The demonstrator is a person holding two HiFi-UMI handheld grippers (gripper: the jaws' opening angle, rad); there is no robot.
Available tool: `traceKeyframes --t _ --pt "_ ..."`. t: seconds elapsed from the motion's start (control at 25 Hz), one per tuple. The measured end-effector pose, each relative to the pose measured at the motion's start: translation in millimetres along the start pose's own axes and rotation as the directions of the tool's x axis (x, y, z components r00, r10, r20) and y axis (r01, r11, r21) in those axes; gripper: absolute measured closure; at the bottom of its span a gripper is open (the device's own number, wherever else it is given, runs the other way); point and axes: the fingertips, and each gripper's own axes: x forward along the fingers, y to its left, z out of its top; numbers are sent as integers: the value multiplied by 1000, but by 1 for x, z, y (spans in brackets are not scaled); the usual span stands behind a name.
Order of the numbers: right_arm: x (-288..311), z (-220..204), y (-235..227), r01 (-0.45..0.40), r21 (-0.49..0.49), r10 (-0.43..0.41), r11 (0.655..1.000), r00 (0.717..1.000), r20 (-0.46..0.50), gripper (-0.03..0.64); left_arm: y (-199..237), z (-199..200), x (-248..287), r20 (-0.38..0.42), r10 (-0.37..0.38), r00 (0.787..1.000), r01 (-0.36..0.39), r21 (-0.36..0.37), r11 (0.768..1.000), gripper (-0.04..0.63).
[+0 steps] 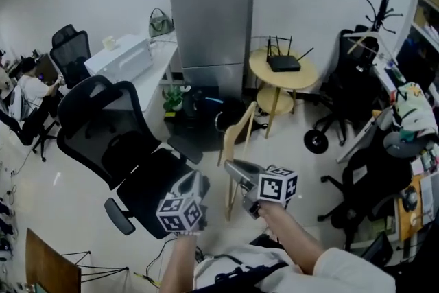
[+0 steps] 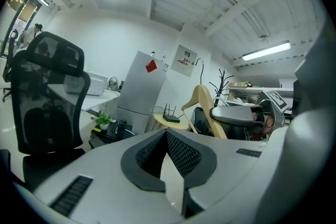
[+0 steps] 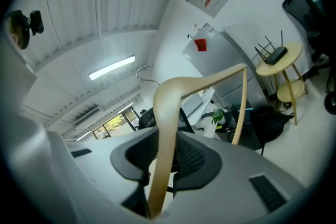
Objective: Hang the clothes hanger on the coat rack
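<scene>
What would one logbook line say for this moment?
right tongs: gripping pale wooden clothes hanger | left tongs: closed, empty | black branching coat rack: across the room, hanger not yet hung

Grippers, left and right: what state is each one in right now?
Left gripper: closed, tips together, nothing between them.
Right gripper: closed on the wooden clothes hanger, gripping one arm of it.

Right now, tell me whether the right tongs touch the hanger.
Touching. The right gripper view shows the right tongs closed on the hanger, both pads pressing its wooden arm.
</scene>
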Motion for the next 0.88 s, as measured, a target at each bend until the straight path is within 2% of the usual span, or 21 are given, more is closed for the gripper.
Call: traceKeyframes --t 0.36,0.6,0.88 --pt "-86 94 -71 -9 33 6 999 996 93 499 -121 7 111 -36 -100 994 103 67 992 597" --pt "-146 134 -122 -6 63 -3 998 990 141 499 -199 -4 169 -54 -172 984 176 89 980 598" --pt "-212 175 -187 30 107 -50 994 981 186 499 -274 -19 240 -63 -246 967 250 62 966 597"
